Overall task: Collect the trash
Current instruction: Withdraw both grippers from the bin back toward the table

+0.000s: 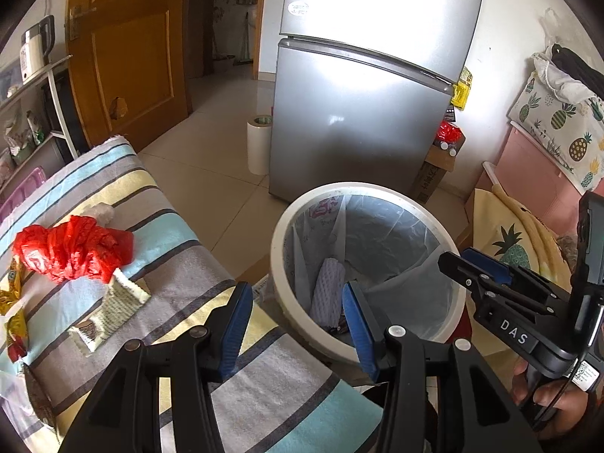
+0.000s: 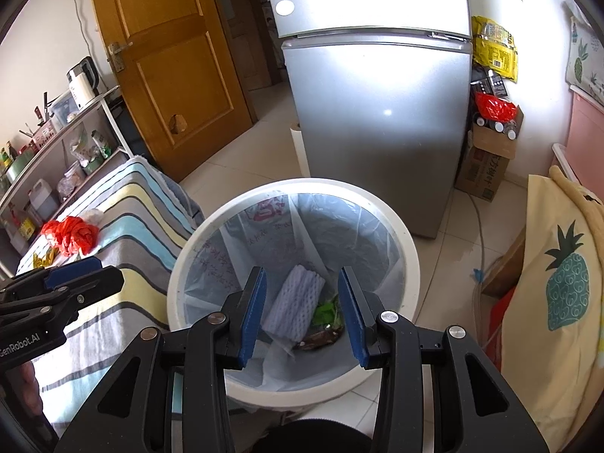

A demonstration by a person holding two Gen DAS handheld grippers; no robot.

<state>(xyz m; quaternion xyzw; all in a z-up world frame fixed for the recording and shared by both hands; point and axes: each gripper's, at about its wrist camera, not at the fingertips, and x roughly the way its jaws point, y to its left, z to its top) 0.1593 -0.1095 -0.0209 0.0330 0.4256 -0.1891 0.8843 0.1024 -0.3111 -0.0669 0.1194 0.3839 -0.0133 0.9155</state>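
Observation:
A white round bin (image 1: 277, 264) with a clear liner stands on the floor beside the striped table (image 1: 188, 249). Inside lie a white foam net sleeve (image 2: 294, 307), a green scrap (image 2: 324, 311) and a brown wrapper (image 2: 319, 338). On the table lie a crumpled red plastic bag (image 1: 73, 249), a printed paper wrapper (image 1: 113, 307) and gold wrappers (image 1: 15, 324). My left gripper (image 1: 298, 324) is open and empty at the table edge beside the bin rim. My right gripper (image 2: 302, 309) is open and empty above the bin; it also shows in the left wrist view (image 1: 458, 262).
A silver fridge (image 1: 358, 113) stands behind the bin, with a paper roll (image 1: 258, 143) to its left and a cardboard box (image 2: 487, 166) to its right. A wooden door (image 1: 124, 45) and a shelf rack (image 2: 64, 143) are at left. Pineapple-print cloth (image 2: 562, 283) hangs at right.

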